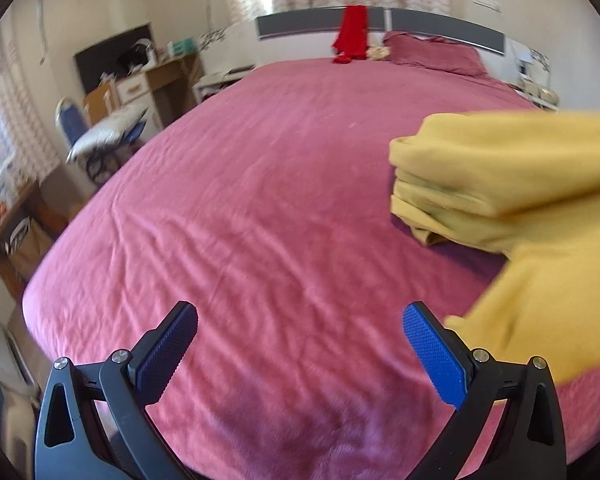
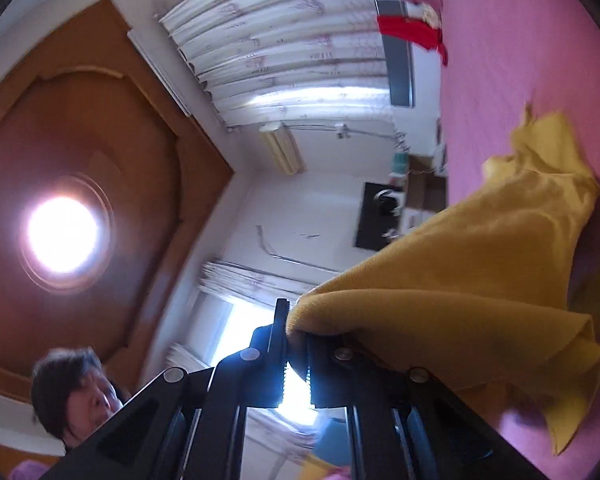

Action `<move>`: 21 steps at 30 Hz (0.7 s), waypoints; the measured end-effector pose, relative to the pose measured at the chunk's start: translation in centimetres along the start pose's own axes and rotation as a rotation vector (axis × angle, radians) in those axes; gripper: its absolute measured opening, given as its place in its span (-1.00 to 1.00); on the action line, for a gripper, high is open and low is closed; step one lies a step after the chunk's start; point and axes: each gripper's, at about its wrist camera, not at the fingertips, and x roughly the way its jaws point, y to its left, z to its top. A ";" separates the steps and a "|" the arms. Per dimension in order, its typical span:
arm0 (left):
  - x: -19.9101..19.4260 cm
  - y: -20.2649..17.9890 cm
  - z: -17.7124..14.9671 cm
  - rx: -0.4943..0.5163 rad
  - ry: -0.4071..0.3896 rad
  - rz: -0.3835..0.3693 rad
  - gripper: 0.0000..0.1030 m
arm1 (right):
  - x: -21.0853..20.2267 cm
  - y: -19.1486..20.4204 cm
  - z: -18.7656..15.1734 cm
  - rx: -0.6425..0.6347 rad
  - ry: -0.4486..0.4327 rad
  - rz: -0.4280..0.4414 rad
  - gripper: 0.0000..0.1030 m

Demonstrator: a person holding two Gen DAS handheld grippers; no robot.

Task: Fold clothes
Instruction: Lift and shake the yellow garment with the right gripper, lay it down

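A yellow garment (image 1: pixel 512 184) lies partly folded in layers on the right side of the pink bedspread (image 1: pixel 260 200), with one flap lifted toward the lower right. My left gripper (image 1: pixel 300 354) hovers low over the bare bedspread, open, its blue pads (image 1: pixel 436 356) wide apart and holding nothing; the garment's flap hangs just right of its right finger. In the right wrist view, rolled sideways, my right gripper (image 2: pixel 296 332) is shut on an edge of the yellow garment (image 2: pixel 480 264), which drapes from the jaws down to the bedspread (image 2: pixel 508 60).
A red garment (image 1: pixel 352 34) hangs over the grey headboard (image 1: pixel 300 24), with a pink pillow (image 1: pixel 432 50) beside it. Left of the bed stand a chair with a white pillow (image 1: pixel 104 132), a desk and cluttered drawers (image 1: pixel 140 80). A person's head (image 2: pixel 72 392) shows under the ceiling lamp.
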 end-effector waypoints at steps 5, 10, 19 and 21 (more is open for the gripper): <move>1.0 -3.6 3.5 0.125 -0.048 -0.025 1.00 | -7.0 -4.6 -3.6 0.178 0.096 -0.420 -0.83; 3.6 -8.6 6.0 0.238 -0.061 -0.023 1.00 | -10.7 -7.8 -6.2 0.309 0.022 -0.688 -0.59; 5.2 -17.4 3.3 0.433 -0.059 -0.113 1.00 | -11.9 -5.3 -3.0 0.210 -0.125 -0.841 -0.39; 5.3 -19.5 1.3 0.528 -0.065 -0.111 1.00 | -13.6 -4.5 -2.1 0.240 -0.123 -0.844 -0.37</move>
